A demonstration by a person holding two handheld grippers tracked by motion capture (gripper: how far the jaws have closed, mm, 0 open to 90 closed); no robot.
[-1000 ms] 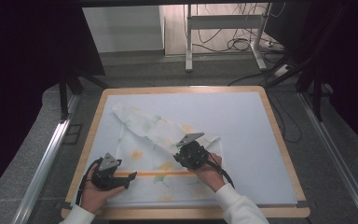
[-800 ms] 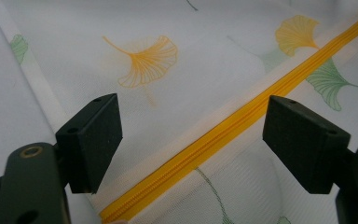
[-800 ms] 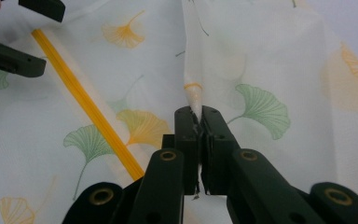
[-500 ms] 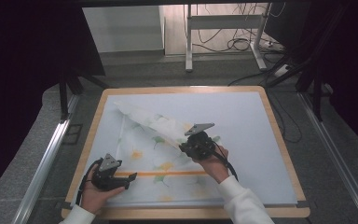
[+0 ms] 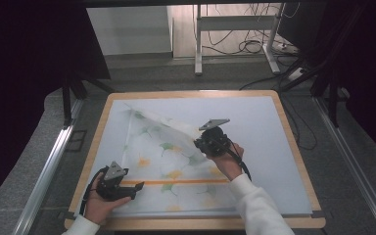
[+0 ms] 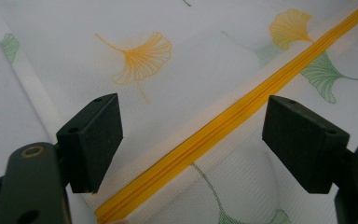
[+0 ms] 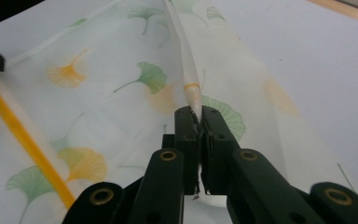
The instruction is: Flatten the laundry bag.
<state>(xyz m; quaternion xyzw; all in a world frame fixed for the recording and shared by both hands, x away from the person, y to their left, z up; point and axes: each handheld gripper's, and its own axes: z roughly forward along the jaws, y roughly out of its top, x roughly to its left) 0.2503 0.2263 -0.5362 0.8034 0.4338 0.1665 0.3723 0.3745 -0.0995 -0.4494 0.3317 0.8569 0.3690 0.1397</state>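
Item: white translucent mesh laundry bag with green and orange ginkgo-leaf print and an orange zipper (image 5: 169, 164), lying on the pale blue mat of the wood-framed table (image 5: 284, 125), its near part flat, its far flap raised. Step in hand, as judged: unfolding the bag flat. Right gripper (image 7: 196, 112), jaws pressed together, pinches the bag's white corner hem and holds it lifted; best carried outward evenly, keeping the fabric taut without tugging the anchored side. Left gripper (image 6: 193, 135), jaws spread, sits low at the near left straddling the orange zipper (image 6: 223, 135); whether its pads touch the fabric cannot be told.
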